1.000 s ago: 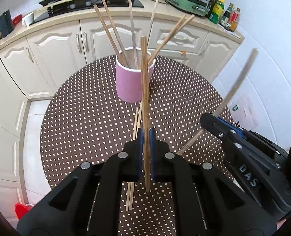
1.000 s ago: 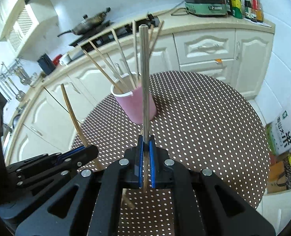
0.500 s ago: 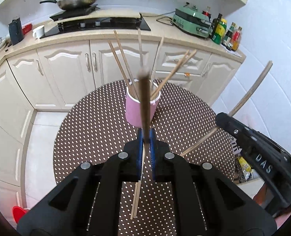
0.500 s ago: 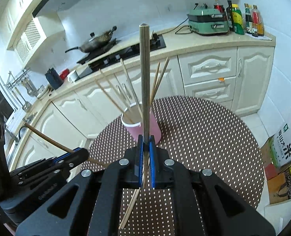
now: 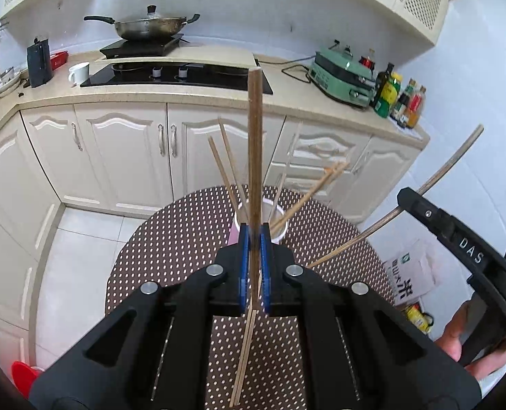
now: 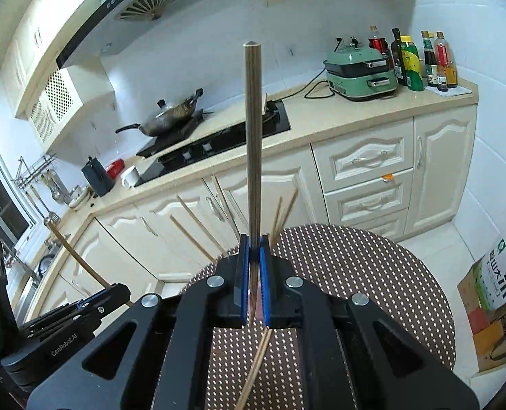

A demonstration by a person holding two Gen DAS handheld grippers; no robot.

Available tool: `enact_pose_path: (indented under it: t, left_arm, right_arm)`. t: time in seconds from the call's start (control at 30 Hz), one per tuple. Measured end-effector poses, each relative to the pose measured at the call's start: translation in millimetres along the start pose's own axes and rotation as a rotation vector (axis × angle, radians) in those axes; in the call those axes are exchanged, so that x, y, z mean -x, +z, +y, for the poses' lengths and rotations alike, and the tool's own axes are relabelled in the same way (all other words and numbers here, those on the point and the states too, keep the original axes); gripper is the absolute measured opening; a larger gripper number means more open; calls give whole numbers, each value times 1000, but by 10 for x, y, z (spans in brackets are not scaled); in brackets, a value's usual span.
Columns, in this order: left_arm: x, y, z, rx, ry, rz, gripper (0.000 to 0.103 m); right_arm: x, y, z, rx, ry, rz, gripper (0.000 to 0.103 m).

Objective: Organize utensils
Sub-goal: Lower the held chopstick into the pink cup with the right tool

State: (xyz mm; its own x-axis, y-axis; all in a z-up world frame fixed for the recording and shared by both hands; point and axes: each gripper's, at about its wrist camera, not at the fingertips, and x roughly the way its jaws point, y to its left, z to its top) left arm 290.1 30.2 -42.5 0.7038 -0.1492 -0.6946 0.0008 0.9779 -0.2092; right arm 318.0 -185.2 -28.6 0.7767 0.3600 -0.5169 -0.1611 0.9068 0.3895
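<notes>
The left gripper (image 5: 253, 266) is clamped on a single dark brown chopstick (image 5: 255, 157), which stands nearly upright between its blue pads. The right gripper (image 6: 253, 280) is closed the same way on a greyish chopstick (image 6: 253, 143), also pointing up. Both are held above a round counter with a brown polka-dot cover (image 5: 184, 249). On it, just beyond the left gripper's tips, sits a pink cup (image 5: 234, 235) holding several pale chopsticks that fan outward. Two more pale chopsticks (image 5: 244, 345) lie loose on the counter beneath the grippers.

Judging from this, the risk is at insertion. The sticks already in the cup splay in all directions, so a chopstick lowered at an angle could catch on them, lever them out, or tip the light cup. Each held chopstick is pinched near its lower end, so the long free length may swing or slip in the pads.

Most of the cup is hidden behind the gripper in both views, and its base cannot be seen. The loose pair is partly covered by the gripper bodies. The person shows only as a hand (image 5: 458, 338) at the frame edge.
</notes>
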Motion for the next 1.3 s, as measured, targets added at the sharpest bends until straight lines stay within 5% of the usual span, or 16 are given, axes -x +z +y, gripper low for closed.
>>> enact_pose_path:
  t: [0.43,1.3]
  left_arm:
    - [-194,633,36,25,-42,-76,7]
    - [-1311,471,306,77,-37,129,7]
  right_arm:
    - [-445,255,84,-8,-13,-16,5]
    - [-1304,-183,-60,-51,-87,198,5]
